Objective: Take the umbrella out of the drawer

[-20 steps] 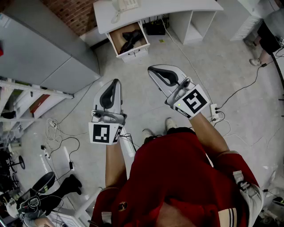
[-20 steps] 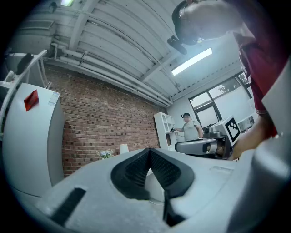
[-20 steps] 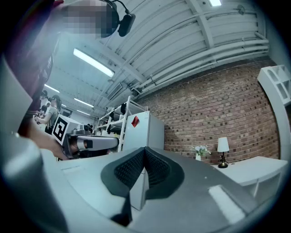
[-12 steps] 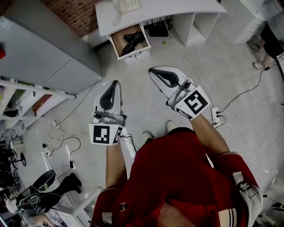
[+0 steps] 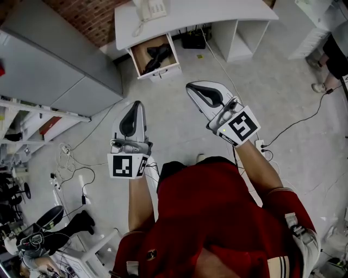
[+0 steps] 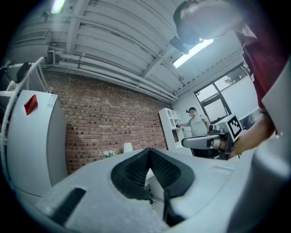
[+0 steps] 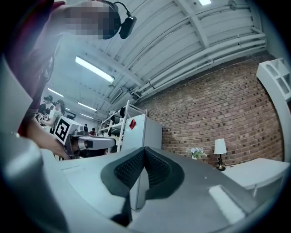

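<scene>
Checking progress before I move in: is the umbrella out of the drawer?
No, the dark umbrella lies inside the open drawer under the white desk.

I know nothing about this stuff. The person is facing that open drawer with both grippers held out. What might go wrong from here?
A loose cable crosses the floor toward the desk, so a foot might catch it. The left gripper and right gripper are both shut and empty; unless one opens first, it may only push the umbrella. The umbrella lies inside the drawer, so a gripper might bump its rim.
</scene>
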`<state>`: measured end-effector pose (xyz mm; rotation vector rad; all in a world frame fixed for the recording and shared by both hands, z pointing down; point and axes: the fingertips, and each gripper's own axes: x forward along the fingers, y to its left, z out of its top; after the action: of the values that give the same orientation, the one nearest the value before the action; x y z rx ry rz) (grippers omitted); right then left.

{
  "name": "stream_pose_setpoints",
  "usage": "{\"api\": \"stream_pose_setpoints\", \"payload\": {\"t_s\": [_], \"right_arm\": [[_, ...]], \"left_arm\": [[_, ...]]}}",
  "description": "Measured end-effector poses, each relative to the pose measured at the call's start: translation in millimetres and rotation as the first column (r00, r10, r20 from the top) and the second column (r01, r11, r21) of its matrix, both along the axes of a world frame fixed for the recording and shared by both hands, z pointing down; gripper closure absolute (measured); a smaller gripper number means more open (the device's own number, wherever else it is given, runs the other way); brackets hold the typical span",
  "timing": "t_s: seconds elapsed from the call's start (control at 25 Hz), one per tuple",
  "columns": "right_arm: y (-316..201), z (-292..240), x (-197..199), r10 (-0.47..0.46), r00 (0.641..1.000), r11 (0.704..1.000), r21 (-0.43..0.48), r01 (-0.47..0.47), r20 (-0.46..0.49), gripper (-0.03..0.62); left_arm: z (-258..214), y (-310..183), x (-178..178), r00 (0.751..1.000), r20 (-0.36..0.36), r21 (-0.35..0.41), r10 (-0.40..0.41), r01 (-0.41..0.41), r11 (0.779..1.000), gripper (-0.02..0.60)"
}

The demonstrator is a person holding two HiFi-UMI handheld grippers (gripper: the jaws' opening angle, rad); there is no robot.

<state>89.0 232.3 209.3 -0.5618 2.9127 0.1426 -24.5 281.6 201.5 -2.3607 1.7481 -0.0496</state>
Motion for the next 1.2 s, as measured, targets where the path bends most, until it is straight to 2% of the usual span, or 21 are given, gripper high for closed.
{"api": "stream_pose_setpoints", "payload": {"t_s": [0.24, 0.6, 0.88, 1.2], "right_arm": [[-36, 4, 14, 0.016, 1.000, 1.000, 0.000, -0.016, 0.001, 0.583], [-87, 22, 0, 0.042, 0.999, 0.999, -0.022, -0.042, -0.017, 0.583], [-136, 28, -32, 0.075, 0.996, 0.997, 0.008, -0.074, -0.054, 0.583], [-214, 34, -85, 0.137, 0.987, 0.990, 0.003, -0.138, -0.087, 0.583]], "left_arm": [[8, -28, 8, 1.000, 0.017, -0.019, -0.009, 0.009, 1.000, 0.578], [25, -83, -13, 1.000, 0.025, -0.044, 0.004, -0.003, 0.999, 0.578], [38, -141, -47, 0.999, 0.024, -0.035, 0.036, -0.036, 0.999, 0.578], [59, -223, -102, 0.995, 0.026, -0.068, 0.099, -0.097, 0.993, 0.578]]}}
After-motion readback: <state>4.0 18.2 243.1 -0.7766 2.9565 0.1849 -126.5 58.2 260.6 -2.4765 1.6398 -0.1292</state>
